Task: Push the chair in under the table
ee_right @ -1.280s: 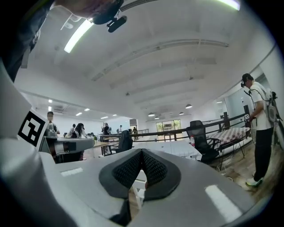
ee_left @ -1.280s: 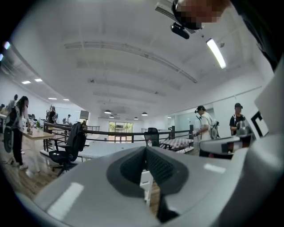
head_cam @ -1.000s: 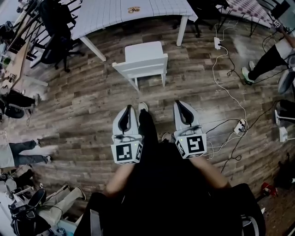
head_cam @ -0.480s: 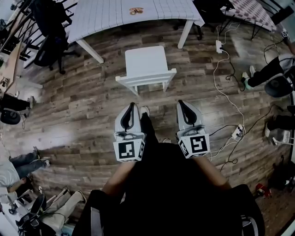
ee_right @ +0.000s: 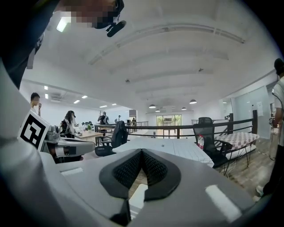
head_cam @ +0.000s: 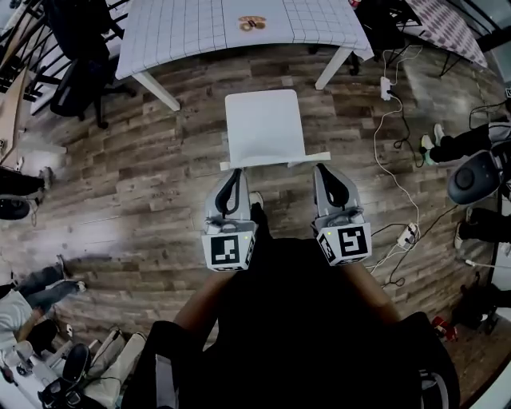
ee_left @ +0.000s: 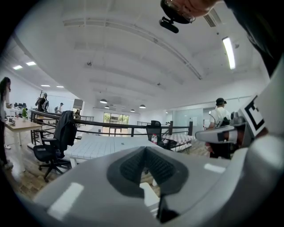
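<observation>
Chair (head_cam: 263, 128) stands short of table (head_cam: 200, 32)

Plank floor (head_cam: 144, 176) fills most of the head view. The white table spans the top edge, and two of its legs (head_cam: 156, 89) show. The white chair stands on the floor between those legs, its seat toward the table but not under it, its back rail (head_cam: 275, 160) toward the person. The left gripper (head_cam: 233, 172) and right gripper (head_cam: 323, 168) point at that rail, one near each end; whether the tips touch it I cannot tell. Both pairs of jaws are pressed together with nothing between them. A small brownish item (head_cam: 254, 23) lies on the table.
</observation>
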### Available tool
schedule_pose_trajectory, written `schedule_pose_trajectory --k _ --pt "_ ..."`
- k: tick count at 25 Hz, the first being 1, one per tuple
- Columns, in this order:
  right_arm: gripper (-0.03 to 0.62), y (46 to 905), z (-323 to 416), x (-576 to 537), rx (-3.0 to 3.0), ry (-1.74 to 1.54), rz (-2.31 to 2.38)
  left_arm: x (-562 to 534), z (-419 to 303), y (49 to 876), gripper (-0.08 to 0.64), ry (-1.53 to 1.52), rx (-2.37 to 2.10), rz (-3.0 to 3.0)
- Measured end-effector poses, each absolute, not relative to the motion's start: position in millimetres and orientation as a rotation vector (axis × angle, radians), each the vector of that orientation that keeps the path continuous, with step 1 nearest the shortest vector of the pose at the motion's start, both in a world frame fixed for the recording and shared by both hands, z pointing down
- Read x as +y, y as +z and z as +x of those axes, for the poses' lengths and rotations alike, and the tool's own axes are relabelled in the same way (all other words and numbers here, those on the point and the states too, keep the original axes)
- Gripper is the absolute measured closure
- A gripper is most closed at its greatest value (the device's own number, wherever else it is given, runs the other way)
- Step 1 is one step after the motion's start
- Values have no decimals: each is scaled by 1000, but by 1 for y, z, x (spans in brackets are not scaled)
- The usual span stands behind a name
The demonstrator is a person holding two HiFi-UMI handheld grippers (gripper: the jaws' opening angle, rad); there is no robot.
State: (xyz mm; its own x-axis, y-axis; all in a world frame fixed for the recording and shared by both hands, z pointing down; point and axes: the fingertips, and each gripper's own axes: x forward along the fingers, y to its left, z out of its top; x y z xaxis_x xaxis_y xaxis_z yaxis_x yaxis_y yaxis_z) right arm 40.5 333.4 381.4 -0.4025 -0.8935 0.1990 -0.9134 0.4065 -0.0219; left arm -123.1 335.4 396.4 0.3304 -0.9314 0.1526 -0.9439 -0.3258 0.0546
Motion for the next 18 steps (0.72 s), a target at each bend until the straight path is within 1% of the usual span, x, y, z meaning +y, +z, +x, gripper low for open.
schedule_pose_trajectory --k 7,14,18 --pt "595 390 22 290 -2490 218 1589 294 -136 411 551 176 -1681 2449" --pt "594 402 16 271 -2517 275 1509 280 -114 414 551 298 -1655 2517" --pt "594 409 21 254 -2524 249 1429 269 -94 421 551 377 -1585 2536"
